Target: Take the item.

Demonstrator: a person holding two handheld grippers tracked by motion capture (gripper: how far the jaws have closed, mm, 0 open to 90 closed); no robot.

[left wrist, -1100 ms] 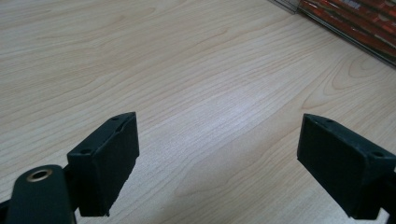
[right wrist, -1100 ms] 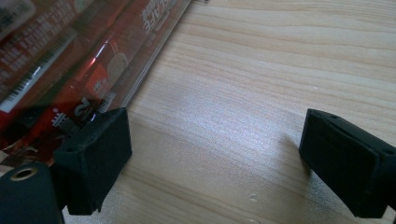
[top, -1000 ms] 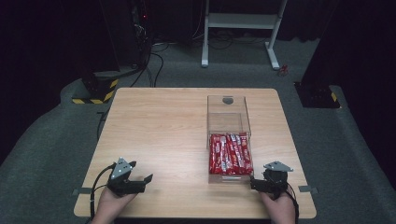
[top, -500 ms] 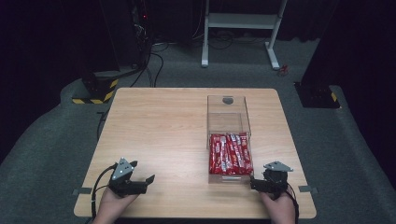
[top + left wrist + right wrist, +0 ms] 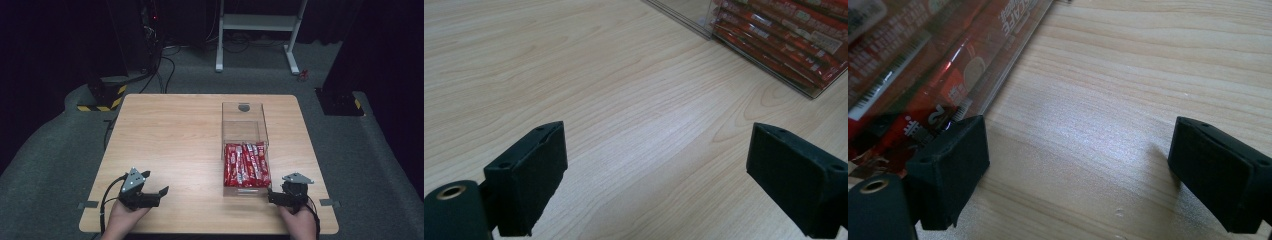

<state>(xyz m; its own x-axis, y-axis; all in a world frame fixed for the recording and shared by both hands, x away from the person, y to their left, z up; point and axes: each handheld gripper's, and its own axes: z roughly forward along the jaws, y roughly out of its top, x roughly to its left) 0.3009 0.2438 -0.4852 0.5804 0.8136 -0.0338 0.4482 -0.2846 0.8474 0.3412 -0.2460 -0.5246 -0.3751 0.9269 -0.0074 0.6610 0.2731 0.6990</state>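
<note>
The clear box point(image 5: 245, 145) of red packets point(image 5: 246, 165) sits just beside the right gripper point(image 5: 272, 196) (fingers spread, empty); the left gripper point(image 5: 161, 192), likewise released, rests well apart on the worktop point(image 5: 175, 140).

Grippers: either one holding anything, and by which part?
Nothing is held. The left gripper and right gripper are open over bare table; the right sits beside the clear box.
</note>
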